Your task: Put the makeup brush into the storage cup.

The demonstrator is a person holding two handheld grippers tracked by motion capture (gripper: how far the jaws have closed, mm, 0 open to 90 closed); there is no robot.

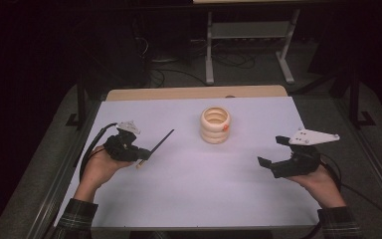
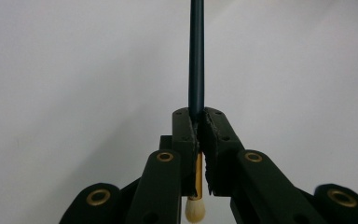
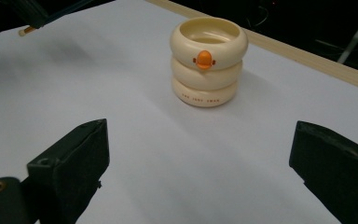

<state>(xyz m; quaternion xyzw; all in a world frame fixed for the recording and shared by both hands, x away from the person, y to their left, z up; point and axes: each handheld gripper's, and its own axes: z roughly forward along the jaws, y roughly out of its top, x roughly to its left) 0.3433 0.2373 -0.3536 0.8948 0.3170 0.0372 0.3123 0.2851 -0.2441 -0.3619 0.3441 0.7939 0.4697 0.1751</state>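
A: What's in hand here?

B: The left hand-held gripper (image 1: 140,157) is clamped tight on a thin dark-handled paintbrush (image 1: 158,144), held above the white counter (image 1: 189,174) at its left side. In the left gripper view the pads pinch it near the gold ferrule, with the pale bristle tuft (image 2: 195,211) poking back behind the jaws and the long handle pointing forward.

A: And the right one?

B: The right hand-held gripper (image 1: 272,152) has its jaws spread wide, nothing between them, facing the cream stacked-ring pot with an orange beak (image 3: 208,60) mid-counter.

A: So the step?

B: Probably carrying the brush to the pot. Next it must swing over the open rim and be lowered in, perhaps with the right steadying the pot.
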